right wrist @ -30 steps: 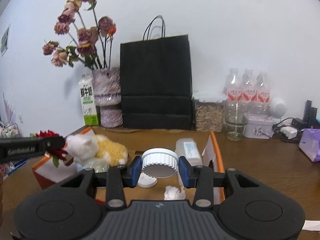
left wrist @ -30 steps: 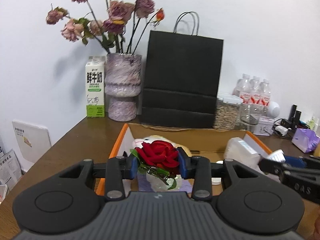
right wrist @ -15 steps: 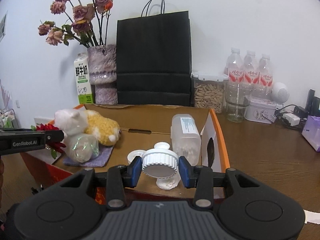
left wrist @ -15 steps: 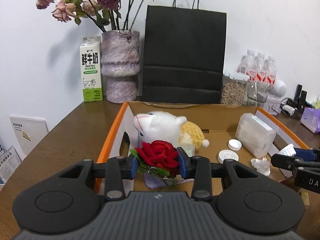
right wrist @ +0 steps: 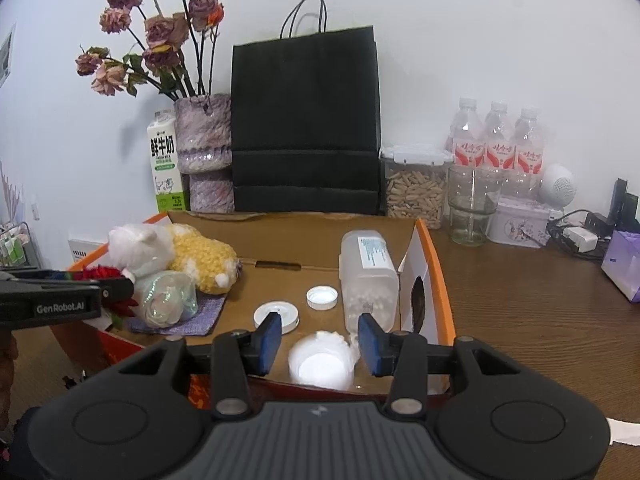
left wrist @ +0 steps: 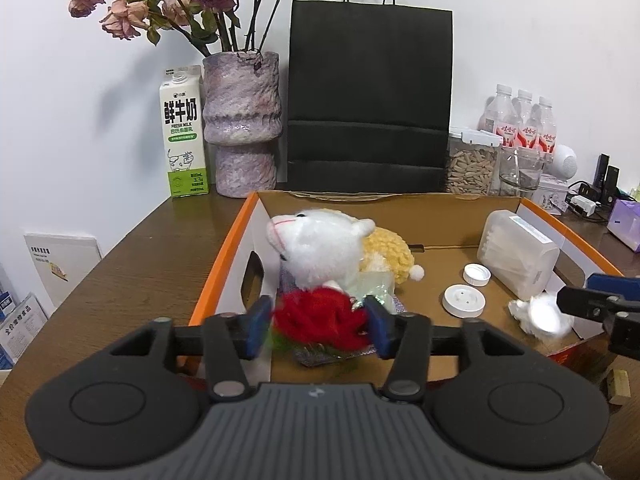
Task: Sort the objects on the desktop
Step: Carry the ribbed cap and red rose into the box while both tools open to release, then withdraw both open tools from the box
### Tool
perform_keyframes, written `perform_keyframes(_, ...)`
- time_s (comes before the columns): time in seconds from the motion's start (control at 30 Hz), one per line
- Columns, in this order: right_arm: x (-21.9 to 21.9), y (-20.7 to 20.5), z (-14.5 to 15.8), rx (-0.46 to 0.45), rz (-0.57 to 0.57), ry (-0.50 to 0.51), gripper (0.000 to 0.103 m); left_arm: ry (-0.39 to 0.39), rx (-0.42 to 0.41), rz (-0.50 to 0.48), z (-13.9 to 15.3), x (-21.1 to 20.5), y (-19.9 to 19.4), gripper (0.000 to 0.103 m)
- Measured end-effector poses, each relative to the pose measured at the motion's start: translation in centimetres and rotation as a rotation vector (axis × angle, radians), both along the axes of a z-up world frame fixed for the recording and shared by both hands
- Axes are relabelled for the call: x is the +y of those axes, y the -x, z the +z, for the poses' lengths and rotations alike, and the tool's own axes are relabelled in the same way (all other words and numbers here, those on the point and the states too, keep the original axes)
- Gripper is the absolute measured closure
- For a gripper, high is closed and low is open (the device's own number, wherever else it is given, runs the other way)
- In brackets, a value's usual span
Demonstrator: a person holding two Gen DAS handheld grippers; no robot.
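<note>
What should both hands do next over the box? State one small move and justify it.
Probably lift both grippers straight up and clear. The left gripper's jaws have just been opening, with the red flower loose between them; the right gripper's jaws have opened too, and the white cap sits free below them. Both items are inside the cardboard box.

You face a plain white wall [left wrist: 100,40] lit evenly and softly. Beneath it runs a dark brown wood-grain desk [right wrist: 540,304]. A tall black paper carrier bag [left wrist: 370,92] stands against the wall.
</note>
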State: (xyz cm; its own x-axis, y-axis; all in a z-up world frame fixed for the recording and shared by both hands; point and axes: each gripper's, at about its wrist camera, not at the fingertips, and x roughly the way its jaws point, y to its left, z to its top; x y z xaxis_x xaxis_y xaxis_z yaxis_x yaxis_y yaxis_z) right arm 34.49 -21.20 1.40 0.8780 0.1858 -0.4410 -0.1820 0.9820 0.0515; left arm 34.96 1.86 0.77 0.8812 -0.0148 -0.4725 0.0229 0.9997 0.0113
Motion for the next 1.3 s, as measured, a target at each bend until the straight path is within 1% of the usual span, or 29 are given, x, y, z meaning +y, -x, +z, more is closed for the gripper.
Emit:
perform_keyframes(0.03, -0.1, 0.1, 0.2, -0.009, -0.001, -0.005, 0.040, -0.005, -0.006, 0.006, 0.1, 0.0, 0.1, 0.032)
perform_keyframes(0.07, -0.1, 0.3, 0.3, -0.019, -0.005, -0.010, 0.024, -0.008, -0.014, 0.010, 0.1, -0.1, 0.2, 0.023)
perform_keyframes(0.1, -0.2, 0.5, 0.5, -0.033, -0.010, -0.012, 0.017, -0.008, -0.026, 0.011, 0.3, -0.1, 0.4, 0.018)
perform_keyframes(0.13, -0.2, 0.7, 0.6, -0.046, -0.014, -0.011, 0.008, -0.005, -0.035, 0.011, 0.4, 0.0, 0.6, 0.007)
perform_keyframes(0.17, -0.1, 0.9, 0.8, -0.058, -0.018, -0.011, 0.003, 0.003, -0.046, 0.008, 0.5, 0.0, 0.7, 0.000)
perform_keyframes(0.2, -0.1, 1.1, 0.9, -0.065, -0.020, -0.014, 0.001, 0.013, -0.054, -0.001, 0.6, 0.1, 0.8, 0.000)
perform_keyframes(0.43, -0.1, 1.2, 1.2, -0.064, -0.015, -0.017, 0.000, 0.019, -0.075, 0.019, 1.0, 0.2, 1.1, 0.000)
perform_keyframes(0.87, 0.3, 1.6, 1.6, -0.074, -0.003, 0.000, 0.000, 0.011, -0.104, 0.019, 1.4, -0.1, 1.5, 0.000)
perform_keyframes(1.1, 0.2, 2.1, 2.3, -0.084, -0.002, -0.006, 0.000, 0.007, -0.133, 0.022, 2.4, -0.2, 2.2, 0.000)
perform_keyframes(1.3, 0.2, 2.8, 2.8, -0.091, 0.005, -0.006, 0.000, 0.006, -0.140, 0.028, 2.7, -0.2, 3.1, 0.000)
